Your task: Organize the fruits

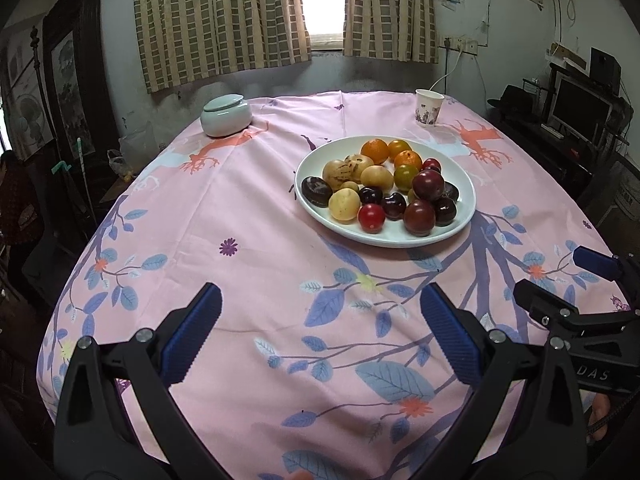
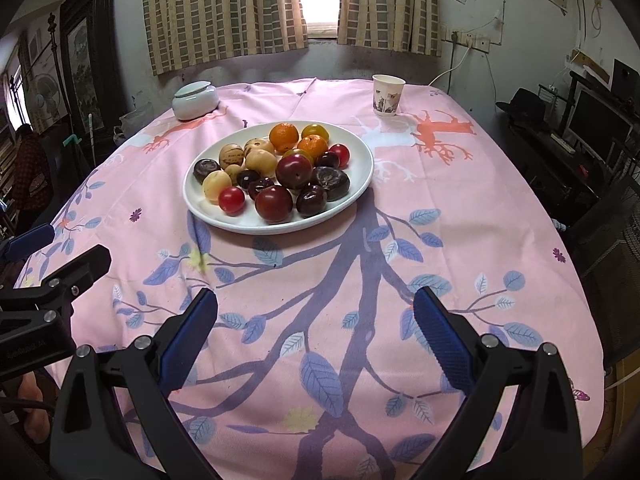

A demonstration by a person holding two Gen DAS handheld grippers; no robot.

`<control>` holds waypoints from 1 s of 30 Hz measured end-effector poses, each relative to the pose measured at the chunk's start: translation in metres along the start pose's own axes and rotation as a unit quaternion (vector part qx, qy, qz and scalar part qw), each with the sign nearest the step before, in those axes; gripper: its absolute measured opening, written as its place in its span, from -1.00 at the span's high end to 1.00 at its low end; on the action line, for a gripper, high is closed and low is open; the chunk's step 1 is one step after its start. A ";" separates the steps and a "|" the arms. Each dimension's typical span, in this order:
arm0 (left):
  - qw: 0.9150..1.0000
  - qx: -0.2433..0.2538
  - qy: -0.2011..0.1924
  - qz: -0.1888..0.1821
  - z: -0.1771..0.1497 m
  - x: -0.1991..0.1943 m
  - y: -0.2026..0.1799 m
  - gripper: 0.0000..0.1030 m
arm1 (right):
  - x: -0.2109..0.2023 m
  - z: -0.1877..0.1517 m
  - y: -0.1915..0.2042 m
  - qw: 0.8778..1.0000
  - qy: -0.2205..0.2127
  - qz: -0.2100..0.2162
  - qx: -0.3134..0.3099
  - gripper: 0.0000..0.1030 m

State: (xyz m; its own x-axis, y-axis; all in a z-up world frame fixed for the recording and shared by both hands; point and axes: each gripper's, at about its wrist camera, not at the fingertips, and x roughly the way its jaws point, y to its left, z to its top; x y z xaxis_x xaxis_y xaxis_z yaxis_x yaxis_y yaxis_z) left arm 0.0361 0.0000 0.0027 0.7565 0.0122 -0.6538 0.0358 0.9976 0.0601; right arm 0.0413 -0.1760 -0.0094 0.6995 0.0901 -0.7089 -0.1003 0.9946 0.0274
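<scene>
Both grippers idle above the desk; all fruit sits on the white plate.

Left to right: the left gripper (image 1: 320, 312) hovers over the pink floral cloth (image 1: 248, 208), jaws apart and holding nothing. A lidded ceramic jar (image 1: 226, 115) stands at 11 o'clock. The white plate (image 1: 468, 184), at 1 o'clock in the left wrist view, carries the oranges (image 1: 375, 150), the pale yellow fruits (image 1: 344, 204), the dark plums (image 1: 419, 218) and a red cherry tomato (image 1: 371, 218). A paper cup (image 1: 429, 107) stands beyond the plate. The right gripper (image 2: 316, 310) hovers likewise, jaws apart, empty.
</scene>
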 end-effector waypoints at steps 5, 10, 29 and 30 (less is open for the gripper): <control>1.000 0.001 0.006 -0.001 -0.001 0.002 0.000 -0.96 | 0.000 -0.001 0.002 1.000 0.002 0.006 -0.002 -0.92; 1.000 -0.002 0.010 -0.004 0.000 0.005 0.001 -0.96 | 0.003 0.000 0.002 1.000 0.007 0.012 0.000 -0.92; 1.000 -0.005 0.021 -0.014 0.001 0.014 0.003 -0.96 | 0.009 0.000 0.007 1.000 0.015 0.013 -0.002 -0.92; 1.000 -0.004 0.023 -0.014 0.001 0.015 0.003 -0.96 | 0.009 0.000 0.007 1.000 0.015 0.013 -0.002 -0.92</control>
State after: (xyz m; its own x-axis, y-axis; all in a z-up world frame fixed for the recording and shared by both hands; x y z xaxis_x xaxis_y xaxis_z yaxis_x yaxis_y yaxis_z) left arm 0.0482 0.0029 -0.0062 0.7250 -0.0131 -0.6886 0.0513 0.9981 0.0351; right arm 0.0473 -0.1681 -0.0155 0.6754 0.1142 -0.7286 -0.1206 0.9917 0.0436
